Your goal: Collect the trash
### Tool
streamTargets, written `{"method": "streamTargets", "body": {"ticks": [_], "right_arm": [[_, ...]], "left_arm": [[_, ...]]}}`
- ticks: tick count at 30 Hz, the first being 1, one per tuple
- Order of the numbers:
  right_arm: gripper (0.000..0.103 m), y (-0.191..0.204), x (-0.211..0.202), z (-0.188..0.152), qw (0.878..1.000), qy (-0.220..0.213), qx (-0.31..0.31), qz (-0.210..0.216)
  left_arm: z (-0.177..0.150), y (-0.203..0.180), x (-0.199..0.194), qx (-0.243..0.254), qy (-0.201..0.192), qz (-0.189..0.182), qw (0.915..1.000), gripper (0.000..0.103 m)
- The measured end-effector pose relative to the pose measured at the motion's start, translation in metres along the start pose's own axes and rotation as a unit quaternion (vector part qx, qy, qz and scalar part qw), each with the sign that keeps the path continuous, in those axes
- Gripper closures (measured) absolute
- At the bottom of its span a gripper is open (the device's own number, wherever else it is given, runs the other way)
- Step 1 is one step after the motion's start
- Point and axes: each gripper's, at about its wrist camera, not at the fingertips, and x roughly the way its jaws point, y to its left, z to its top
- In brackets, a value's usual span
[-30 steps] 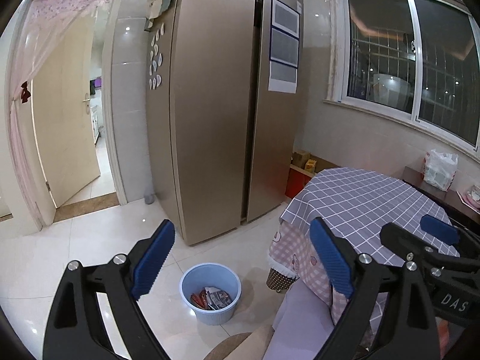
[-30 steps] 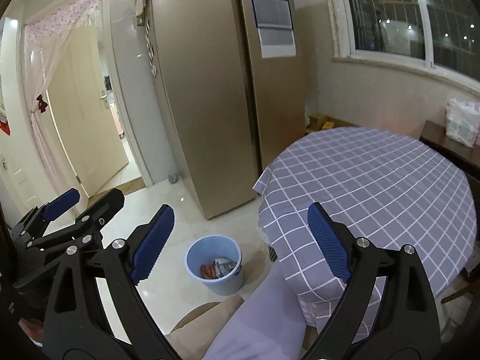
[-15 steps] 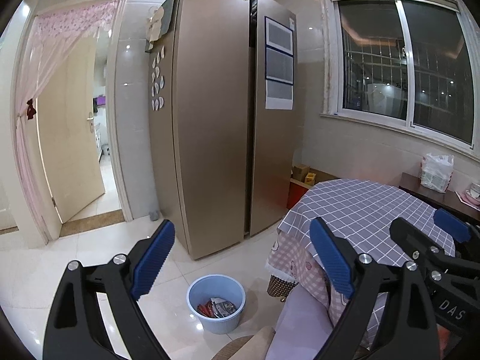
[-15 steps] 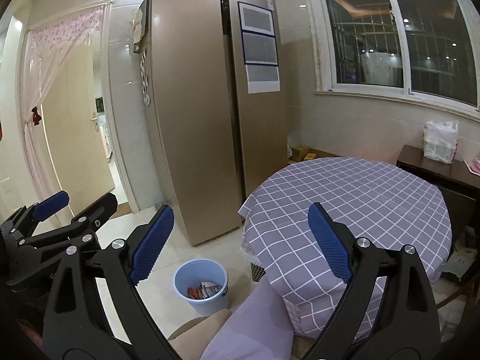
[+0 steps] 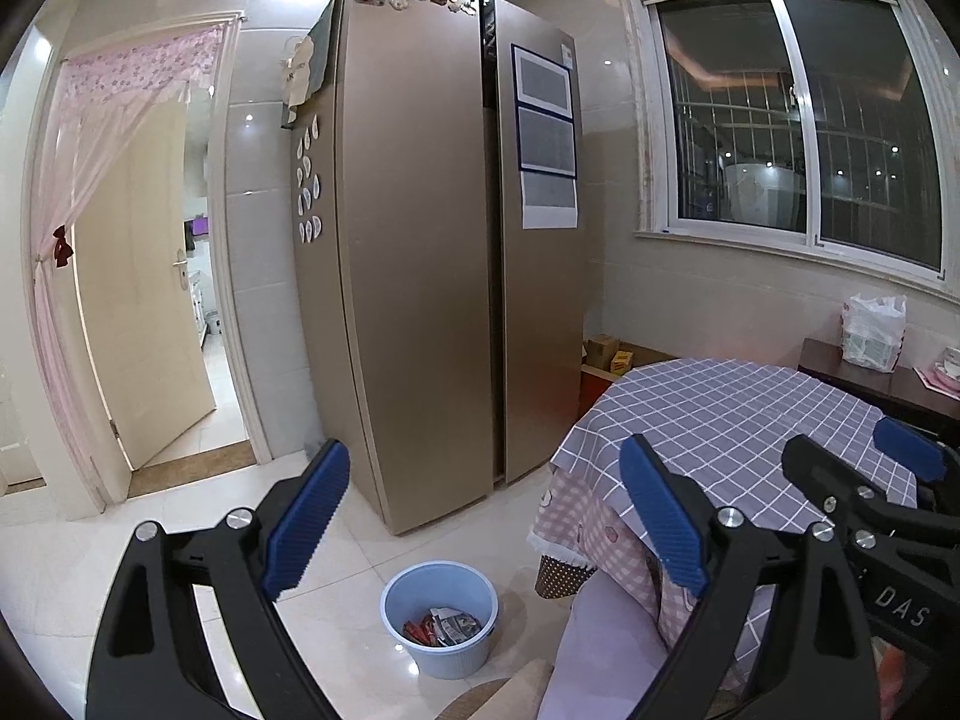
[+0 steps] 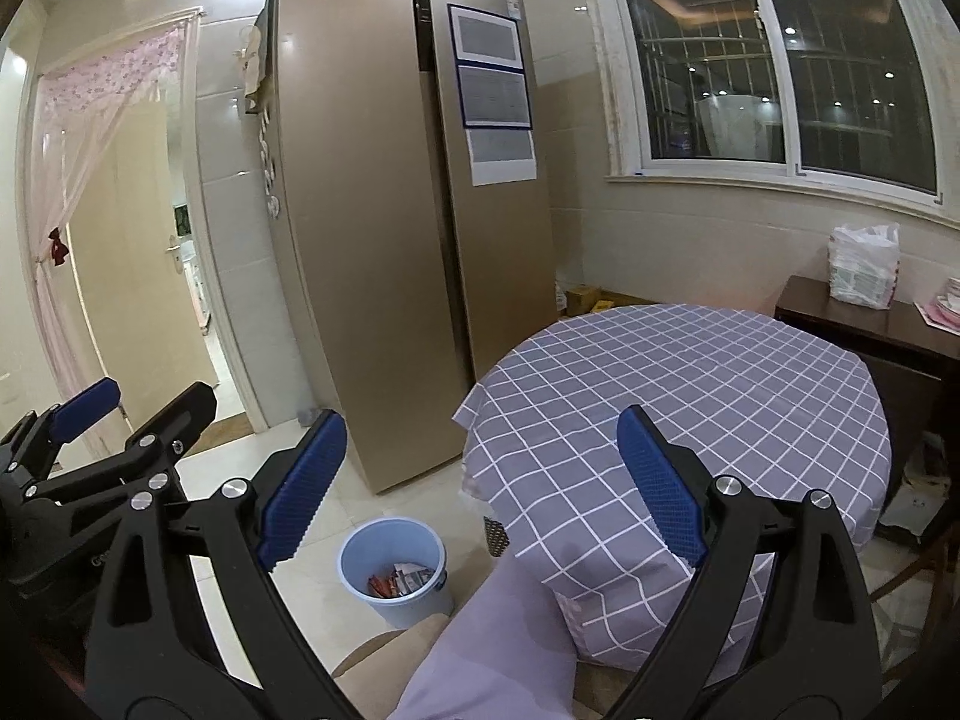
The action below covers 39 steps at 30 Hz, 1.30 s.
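Note:
A light blue trash bin [image 5: 440,618] stands on the white tile floor next to the round table; it also shows in the right wrist view [image 6: 393,579]. Wrappers and paper scraps [image 5: 444,627] lie inside it, also seen in the right wrist view [image 6: 399,579]. My left gripper [image 5: 480,516] is open and empty, held high above the bin. My right gripper [image 6: 480,492] is open and empty, above the bin and the table edge. Each gripper shows at the side of the other's view.
A round table with a grey checked cloth [image 6: 690,384] is at right. A tall gold fridge [image 5: 444,276] stands behind the bin. An open doorway [image 5: 150,300] is at left. A dark sideboard [image 6: 870,324] holds a white plastic bag [image 6: 861,270]. A chair back [image 6: 498,654] is below.
Both grippers have tilted upward and drawn back: the bin sits lower in view and more of the fridge top and window shows. Both jaws stayed open.

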Motion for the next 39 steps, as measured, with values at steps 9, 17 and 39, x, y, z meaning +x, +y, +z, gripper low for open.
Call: {"method": "streamTargets", "body": {"ticks": [9, 17, 39], "right_arm": [[0.013, -0.0014, -0.0022, -0.0007, 1.0, -0.003, 0.003, -0.007], [0.013, -0.0013, -0.0048, -0.0006, 1.0, -0.007, 0.003, -0.01], [0.013, -0.0008, -0.007, 0.0014, 1.0, -0.009, 0.002, -0.012]], "left_arm": [[0.001, -0.001, 0.0035, -0.008, 0.009, -0.008, 0.9999, 0.013], [0.0008, -0.0003, 0.0024, -0.01, 0.008, -0.01, 0.9999, 0.013], [0.002, 0.0025, 0.0034, -0.018, 0.013, -0.016, 0.9996, 0.013]]}}
